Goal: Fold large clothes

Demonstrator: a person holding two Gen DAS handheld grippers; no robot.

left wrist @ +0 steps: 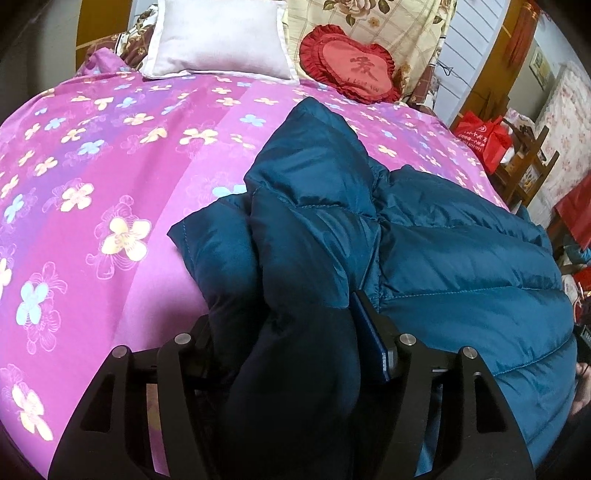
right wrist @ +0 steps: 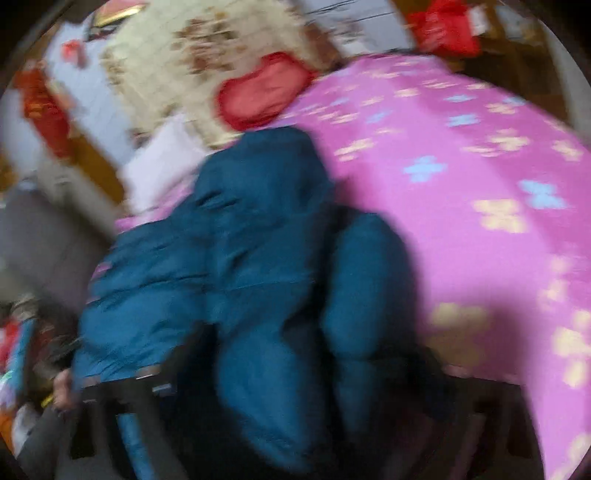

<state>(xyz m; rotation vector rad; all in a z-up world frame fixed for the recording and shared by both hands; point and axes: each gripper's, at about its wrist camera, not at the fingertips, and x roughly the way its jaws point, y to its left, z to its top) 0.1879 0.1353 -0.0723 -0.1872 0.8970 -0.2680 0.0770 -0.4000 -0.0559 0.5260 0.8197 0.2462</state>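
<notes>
A teal quilted down jacket (left wrist: 443,258) lies on a bed with a pink flowered cover (left wrist: 92,166). My left gripper (left wrist: 284,332) is shut on a thick fold of the jacket, which fills the gap between its black fingers (left wrist: 373,332). In the blurred right wrist view the same jacket (right wrist: 258,240) bulges between the right gripper's (right wrist: 291,373) dark fingers, which look closed on it. The jacket's body spreads toward the bed's near edge.
A white pillow (left wrist: 218,40), a red heart cushion (left wrist: 351,66) and a cream flowered quilt (left wrist: 388,26) sit at the head of the bed. Red bags (left wrist: 487,136) and a wooden rack (left wrist: 528,166) stand right of the bed. A hand (right wrist: 62,391) shows at the lower left.
</notes>
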